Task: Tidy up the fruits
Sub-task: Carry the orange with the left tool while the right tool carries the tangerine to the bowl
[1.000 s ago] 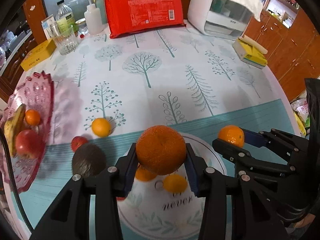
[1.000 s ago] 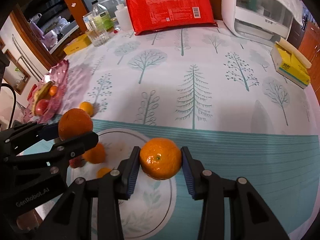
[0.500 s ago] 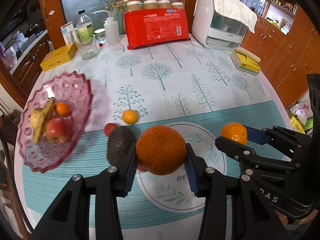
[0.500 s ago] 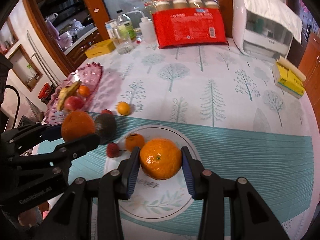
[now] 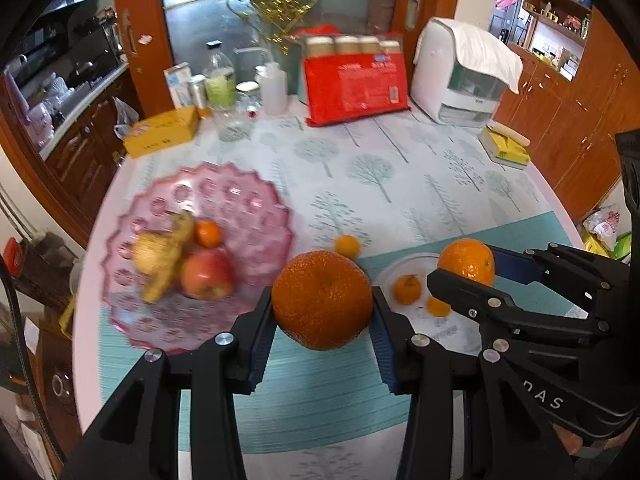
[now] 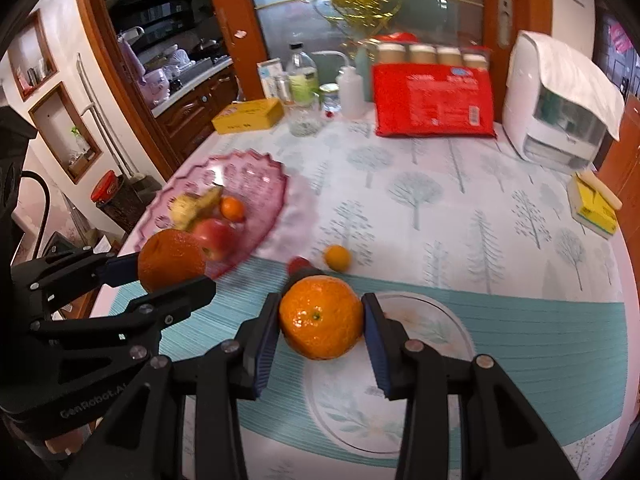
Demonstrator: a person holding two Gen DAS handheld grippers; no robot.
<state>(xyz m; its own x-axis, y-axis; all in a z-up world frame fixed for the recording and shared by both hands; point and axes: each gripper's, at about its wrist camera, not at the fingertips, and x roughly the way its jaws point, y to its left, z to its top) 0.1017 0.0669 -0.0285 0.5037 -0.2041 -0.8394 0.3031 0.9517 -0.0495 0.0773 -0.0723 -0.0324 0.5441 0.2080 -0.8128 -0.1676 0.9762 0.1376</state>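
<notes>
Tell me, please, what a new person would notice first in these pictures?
Each gripper holds fruit above the teal mat: the left gripper clamps a large orange, the right gripper a smaller orange. Left of them stands a pink glass dish holding an apple.

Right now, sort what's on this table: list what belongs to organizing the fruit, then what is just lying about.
Belongs to the job:
left gripper holding the dark orange
right gripper holding the bright orange
pink fruit dish
apple
white plate
small loose orange

Just lying about:
red package
yellow box
white appliance
</notes>
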